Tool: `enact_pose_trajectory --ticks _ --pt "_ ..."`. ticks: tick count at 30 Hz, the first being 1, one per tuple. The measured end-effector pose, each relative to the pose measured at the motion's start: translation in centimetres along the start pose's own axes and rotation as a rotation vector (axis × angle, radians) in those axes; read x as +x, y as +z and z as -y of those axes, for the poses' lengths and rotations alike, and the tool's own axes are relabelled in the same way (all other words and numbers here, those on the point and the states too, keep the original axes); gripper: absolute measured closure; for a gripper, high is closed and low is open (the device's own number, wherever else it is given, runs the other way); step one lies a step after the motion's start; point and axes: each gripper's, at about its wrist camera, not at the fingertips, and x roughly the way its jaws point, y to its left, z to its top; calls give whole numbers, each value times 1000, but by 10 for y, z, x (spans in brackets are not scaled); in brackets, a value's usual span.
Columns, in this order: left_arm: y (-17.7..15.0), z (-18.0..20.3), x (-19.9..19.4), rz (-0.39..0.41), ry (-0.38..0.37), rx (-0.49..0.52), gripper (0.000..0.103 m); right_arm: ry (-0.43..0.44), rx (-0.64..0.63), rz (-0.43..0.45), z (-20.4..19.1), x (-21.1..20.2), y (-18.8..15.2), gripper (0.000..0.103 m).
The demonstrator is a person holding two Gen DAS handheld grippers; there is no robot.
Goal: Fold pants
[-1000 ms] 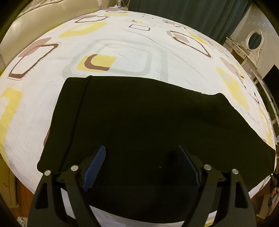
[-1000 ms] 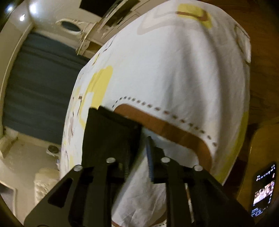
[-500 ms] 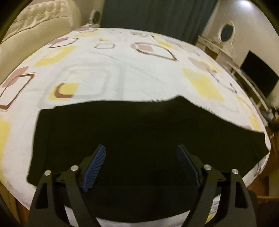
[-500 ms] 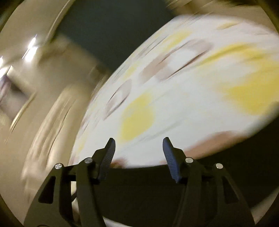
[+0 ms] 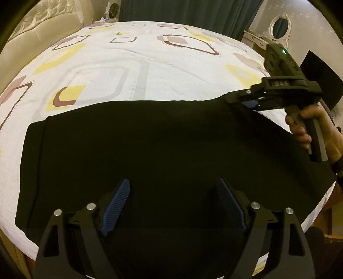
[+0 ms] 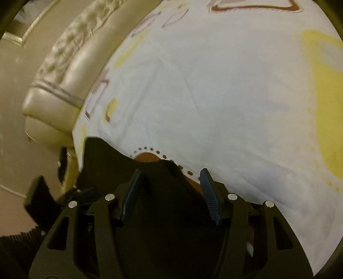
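Flanking pants (image 5: 163, 150): headboard (image 5: 42, 36), curtain (image 5: 188, 10)

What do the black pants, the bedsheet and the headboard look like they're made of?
Pants: matte black cloth, maybe a soft knit; it lies flat and limp with no shine.
Bedsheet: printed woven fabric, likely cotton; matte, lightly creased.
Headboard: tufted leather or imitation leather; glossy cream highlights over the padding.

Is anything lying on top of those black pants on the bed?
No, the black pants lie flat on the bed sheet with nothing on them.
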Motion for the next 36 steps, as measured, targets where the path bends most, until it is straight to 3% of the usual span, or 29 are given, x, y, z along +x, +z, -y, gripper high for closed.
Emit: enact_pose_trajectory --ticks 2,5,12,25,27,28,31,36 --pt "1 1 1 -10 3 2 18 15 -14 -20 -1 3 -3 84" --pt "1 1 2 -19 6 -5 18 -23 -31 -15 2 0 -7 91" --pt "-1 5 3 -25 29 18 18 -76 -24 24 3 11 -7 94" --pt "-2 9 7 -23 54 41 17 -23 70 62 13 17 -3 93" --pt "-1 9 9 -24 60 46 17 -85 118 130 22 7 -1 103" --pt "-2 9 9 -24 61 47 16 -129 171 179 33 -3 1 103" --pt "-1 9 9 -28 60 44 16 -134 271 276 54 -35 -3 98" --pt "0 11 11 -31 64 45 14 -110 313 404 65 -115 -42 64"
